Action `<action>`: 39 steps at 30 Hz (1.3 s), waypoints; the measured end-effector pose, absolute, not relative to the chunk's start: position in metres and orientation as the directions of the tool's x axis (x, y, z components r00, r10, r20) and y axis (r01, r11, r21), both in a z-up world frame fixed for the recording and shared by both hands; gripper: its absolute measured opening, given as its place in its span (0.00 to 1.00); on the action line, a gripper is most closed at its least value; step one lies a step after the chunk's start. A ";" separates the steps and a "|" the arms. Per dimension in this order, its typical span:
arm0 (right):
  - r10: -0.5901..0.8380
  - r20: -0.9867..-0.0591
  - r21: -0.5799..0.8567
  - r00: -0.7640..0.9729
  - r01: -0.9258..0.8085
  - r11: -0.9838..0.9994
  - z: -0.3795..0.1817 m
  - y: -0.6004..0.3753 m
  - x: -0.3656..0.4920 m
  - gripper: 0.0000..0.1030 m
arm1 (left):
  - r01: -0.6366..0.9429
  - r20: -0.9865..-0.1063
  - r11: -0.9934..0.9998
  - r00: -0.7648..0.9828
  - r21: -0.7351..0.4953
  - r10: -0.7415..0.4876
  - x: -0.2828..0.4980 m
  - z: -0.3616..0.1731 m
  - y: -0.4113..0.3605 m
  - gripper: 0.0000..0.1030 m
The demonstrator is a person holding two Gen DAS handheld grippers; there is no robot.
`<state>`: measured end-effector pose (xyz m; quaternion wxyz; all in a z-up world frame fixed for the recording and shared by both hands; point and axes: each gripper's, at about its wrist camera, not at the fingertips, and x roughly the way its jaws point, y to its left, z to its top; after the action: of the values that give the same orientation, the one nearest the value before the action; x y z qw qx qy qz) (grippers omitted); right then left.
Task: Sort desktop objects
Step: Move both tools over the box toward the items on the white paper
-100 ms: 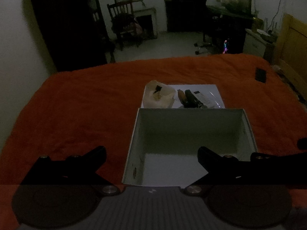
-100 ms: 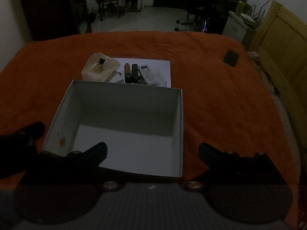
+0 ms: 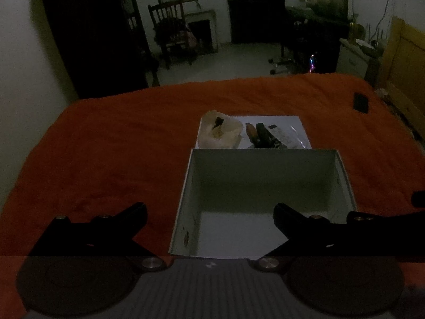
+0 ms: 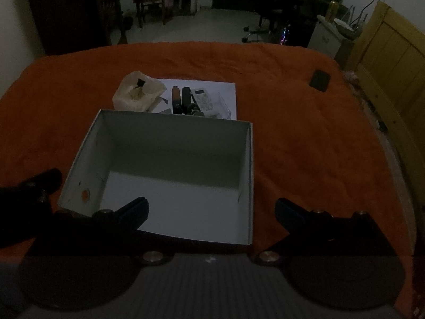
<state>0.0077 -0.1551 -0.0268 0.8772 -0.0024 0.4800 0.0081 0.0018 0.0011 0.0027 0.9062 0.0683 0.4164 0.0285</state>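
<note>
Both grippers, left (image 3: 209, 211) and right (image 4: 211, 207), hung spread and empty over the near edge of an open white box (image 4: 170, 159). The small objects (image 4: 186, 98) lay on a white sheet (image 4: 225, 90) straight ahead, beyond the box's far wall, long axes pointing away.

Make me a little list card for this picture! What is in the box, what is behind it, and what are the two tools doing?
box: white, open, nothing inside
behind box: white sheet with a remote, two dark sticks, a crumpled pale bag
blanket: orange, under everything
far right: a small black thing, alone
left tool: open, holds nothing
right tool: open, holds nothing
</note>
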 end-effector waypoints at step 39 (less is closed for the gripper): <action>-0.038 -0.896 -0.030 0.442 0.024 0.999 -0.076 -0.189 0.119 1.00 | 0.069 -0.840 0.982 0.531 0.173 0.111 0.109 -0.047 -0.012 1.00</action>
<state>0.1187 -0.1890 -0.0760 0.8492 -0.0063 0.5277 -0.0182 0.1094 -0.0121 -0.0468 0.8699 0.0931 0.4842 0.0119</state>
